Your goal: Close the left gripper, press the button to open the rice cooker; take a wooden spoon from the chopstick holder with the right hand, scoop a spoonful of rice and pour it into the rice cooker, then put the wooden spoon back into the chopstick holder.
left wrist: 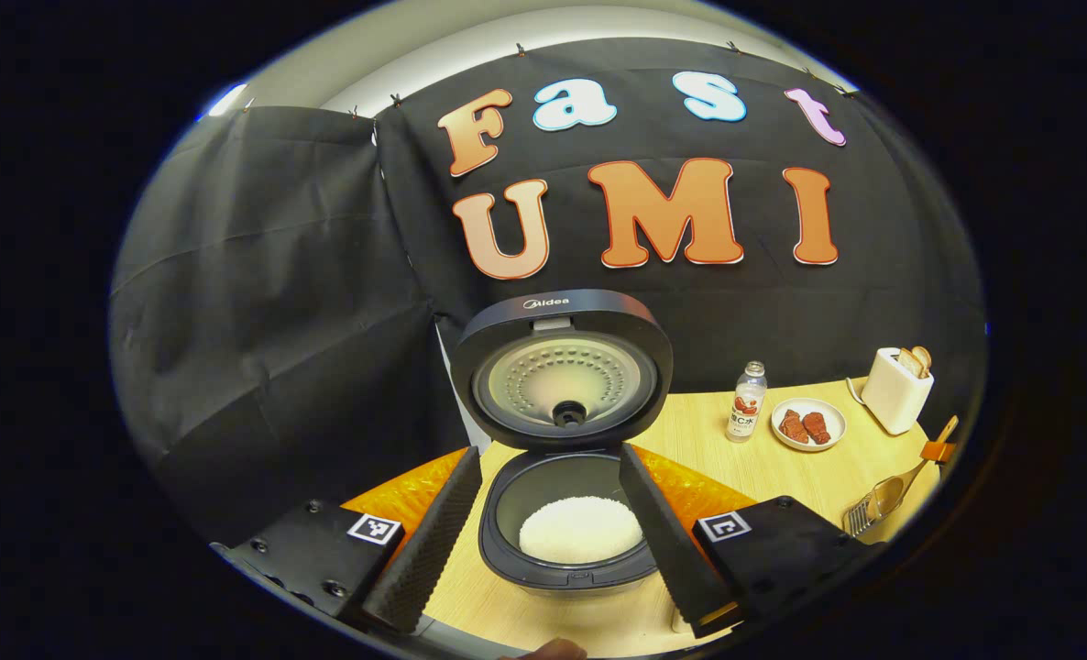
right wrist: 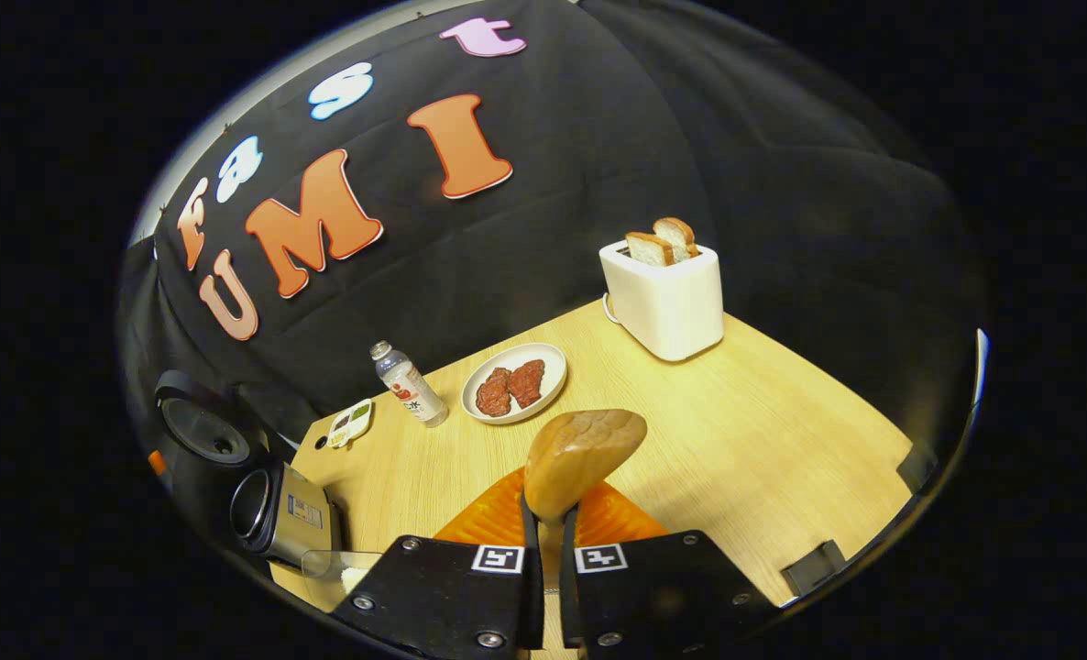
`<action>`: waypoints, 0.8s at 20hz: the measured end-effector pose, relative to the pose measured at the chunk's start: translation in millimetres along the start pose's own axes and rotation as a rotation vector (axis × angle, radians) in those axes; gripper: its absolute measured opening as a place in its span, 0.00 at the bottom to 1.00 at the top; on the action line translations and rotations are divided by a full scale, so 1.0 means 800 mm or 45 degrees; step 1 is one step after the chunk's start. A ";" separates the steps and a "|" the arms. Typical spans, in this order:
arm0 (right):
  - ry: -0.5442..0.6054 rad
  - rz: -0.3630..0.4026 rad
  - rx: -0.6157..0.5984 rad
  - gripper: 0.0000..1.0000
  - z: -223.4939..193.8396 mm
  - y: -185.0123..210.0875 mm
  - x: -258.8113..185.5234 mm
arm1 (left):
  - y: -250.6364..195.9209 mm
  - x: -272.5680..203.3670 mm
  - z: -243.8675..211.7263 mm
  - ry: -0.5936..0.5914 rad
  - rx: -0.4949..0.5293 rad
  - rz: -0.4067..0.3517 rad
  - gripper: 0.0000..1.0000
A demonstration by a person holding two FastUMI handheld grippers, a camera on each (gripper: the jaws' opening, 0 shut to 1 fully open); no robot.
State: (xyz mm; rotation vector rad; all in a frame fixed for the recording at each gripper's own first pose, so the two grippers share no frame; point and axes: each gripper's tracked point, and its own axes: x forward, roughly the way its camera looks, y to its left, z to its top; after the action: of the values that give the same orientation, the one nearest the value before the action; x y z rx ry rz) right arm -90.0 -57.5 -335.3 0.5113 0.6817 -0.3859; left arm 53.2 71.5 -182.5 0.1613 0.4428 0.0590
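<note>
Black cloth booth wall behind, pale wood tabletop [right wrist: 782, 440] below. Largest on it: rice cooker [left wrist: 569, 541], lid [left wrist: 564, 368] swung up and standing open, white rice heaped in the inner pot. In the right gripper view, same rice cooker [right wrist: 269, 513] low at the left edge, seen from the side. White toaster [right wrist: 667, 293] toward the back of the tabletop, two bread slices poking out of its slots. Round plate [right wrist: 543, 362] with two reddish meat pieces, just beside a small drink bottle [right wrist: 408, 383]. Small sauce dish [right wrist: 351, 422] near the bottle. Metal slotted spatula [left wrist: 883, 500] lying at the tabletop edge in the left gripper view.

Left gripper [left wrist: 543, 527]: fingers spread wide, holding nothing, framing the open cooker pot. Right gripper [right wrist: 548, 573]: fingers clenched on the handle of the wooden spoon [right wrist: 580, 458], bowl raised above an orange mat, no rice visible in it.
</note>
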 end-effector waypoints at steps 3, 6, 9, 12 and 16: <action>0.052 -0.018 0.056 0.08 -0.017 -0.010 0.011 | 0.003 0.003 0.003 -0.005 -0.003 -0.008 1.00; 0.085 -0.038 0.095 0.08 -0.021 -0.012 0.015 | 0.011 0.014 0.019 -0.029 -0.097 -0.041 0.98; 0.180 -0.037 0.105 0.13 -0.042 -0.012 0.009 | 0.038 0.029 0.058 -0.089 -0.102 -0.012 0.98; 0.189 -0.030 0.117 0.16 -0.042 -0.013 -0.002 | 0.034 0.049 0.099 -0.134 -0.214 -0.111 0.99; 0.161 0.014 0.140 0.27 -0.032 -0.010 -0.026 | 0.039 0.081 0.160 -0.163 -0.256 -0.154 0.98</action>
State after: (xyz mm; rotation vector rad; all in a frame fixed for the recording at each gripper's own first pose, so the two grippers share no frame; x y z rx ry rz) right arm -121.2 -46.4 -340.8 0.6474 0.7820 -0.3848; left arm 166.0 90.3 -90.6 -0.0593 0.3157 -0.0258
